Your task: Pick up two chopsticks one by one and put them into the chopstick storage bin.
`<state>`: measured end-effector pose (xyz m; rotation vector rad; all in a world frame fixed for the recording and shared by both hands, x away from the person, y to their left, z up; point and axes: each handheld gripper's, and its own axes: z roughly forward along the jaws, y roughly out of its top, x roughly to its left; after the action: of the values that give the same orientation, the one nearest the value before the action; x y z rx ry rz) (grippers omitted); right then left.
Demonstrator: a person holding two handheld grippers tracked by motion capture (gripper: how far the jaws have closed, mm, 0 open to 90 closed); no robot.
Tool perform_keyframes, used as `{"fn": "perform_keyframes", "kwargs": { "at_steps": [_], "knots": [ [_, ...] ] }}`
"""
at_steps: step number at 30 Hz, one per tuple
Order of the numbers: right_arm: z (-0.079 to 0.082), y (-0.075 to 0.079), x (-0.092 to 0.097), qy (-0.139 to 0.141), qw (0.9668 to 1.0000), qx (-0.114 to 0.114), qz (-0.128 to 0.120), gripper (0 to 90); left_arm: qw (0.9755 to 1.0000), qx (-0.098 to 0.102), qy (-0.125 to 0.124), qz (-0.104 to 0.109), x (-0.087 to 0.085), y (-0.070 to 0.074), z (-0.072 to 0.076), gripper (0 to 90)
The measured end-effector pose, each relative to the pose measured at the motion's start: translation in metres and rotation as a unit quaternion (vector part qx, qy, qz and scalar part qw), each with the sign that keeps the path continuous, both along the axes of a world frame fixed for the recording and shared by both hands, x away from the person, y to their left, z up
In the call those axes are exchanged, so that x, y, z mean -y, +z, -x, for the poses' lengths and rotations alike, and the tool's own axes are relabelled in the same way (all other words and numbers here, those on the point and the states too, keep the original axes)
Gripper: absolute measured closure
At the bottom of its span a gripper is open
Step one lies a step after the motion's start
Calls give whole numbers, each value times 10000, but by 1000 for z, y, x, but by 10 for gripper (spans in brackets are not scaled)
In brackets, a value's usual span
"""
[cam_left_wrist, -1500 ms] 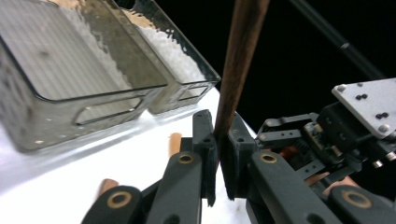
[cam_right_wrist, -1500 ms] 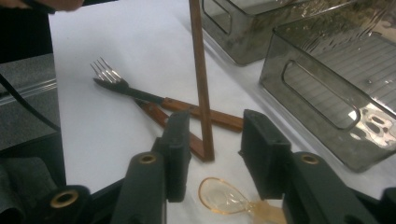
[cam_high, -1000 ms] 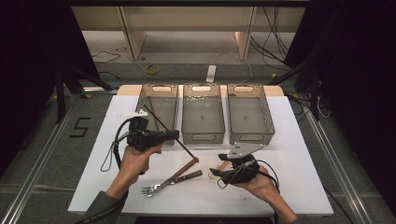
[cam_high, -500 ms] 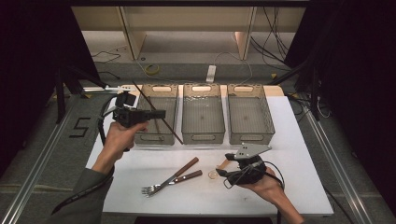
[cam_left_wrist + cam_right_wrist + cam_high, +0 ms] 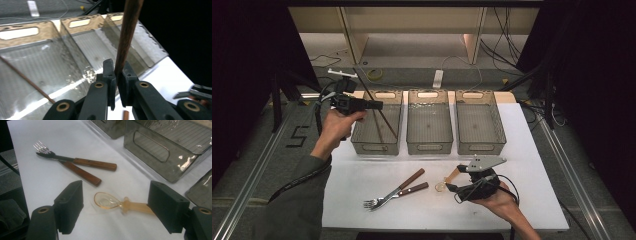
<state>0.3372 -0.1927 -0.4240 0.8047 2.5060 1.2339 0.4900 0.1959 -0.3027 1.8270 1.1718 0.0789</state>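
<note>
Brown chopstick (image 5: 377,107) is hanging slanted over the left bin (image 5: 377,125) in the high view, pinched in the left gripper (image 5: 374,105), which is now sitting farther up than a second ago; the right gripper (image 5: 451,183) is hovering at the amber spoon (image 5: 447,181). Left gripper view: jaws are clamping the chopstick (image 5: 126,35) tight; another chopstick (image 5: 25,78) is lying in the bin (image 5: 30,45). Right gripper view: jaws have just been opening, standing wide around the spoon (image 5: 117,203) on the table (image 5: 50,177), beside the fork (image 5: 67,167) and knife (image 5: 80,162).

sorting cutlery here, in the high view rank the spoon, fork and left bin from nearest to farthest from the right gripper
Measured from the right gripper:
1. Spoon: between its open jaws, lying on the table.
2. Fork: to its left in the picture, crossing a wooden-handled knife.
3. Left bin: far side of the table, under the left gripper.
</note>
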Motion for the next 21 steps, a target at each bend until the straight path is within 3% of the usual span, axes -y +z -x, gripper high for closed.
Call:
{"fn": "perform_keyframes", "kwargs": {
  "at_steps": [9, 17, 21],
  "knots": [
    [2, -1, 0, 24, 10000, -20, -19, 260, 9990, -166, 250, -338, -2, -7, -21, 843],
    [1, -2, 0, 68, 10000, -50, -33, 260, 9982, -398, 368, -258, -2, -21, -32, 842],
    [2, -2, 0, 55, 10000, -28, -25, 261, 9975, -508, 371, -325, 0, -30, -35, 842]
  ]
}}
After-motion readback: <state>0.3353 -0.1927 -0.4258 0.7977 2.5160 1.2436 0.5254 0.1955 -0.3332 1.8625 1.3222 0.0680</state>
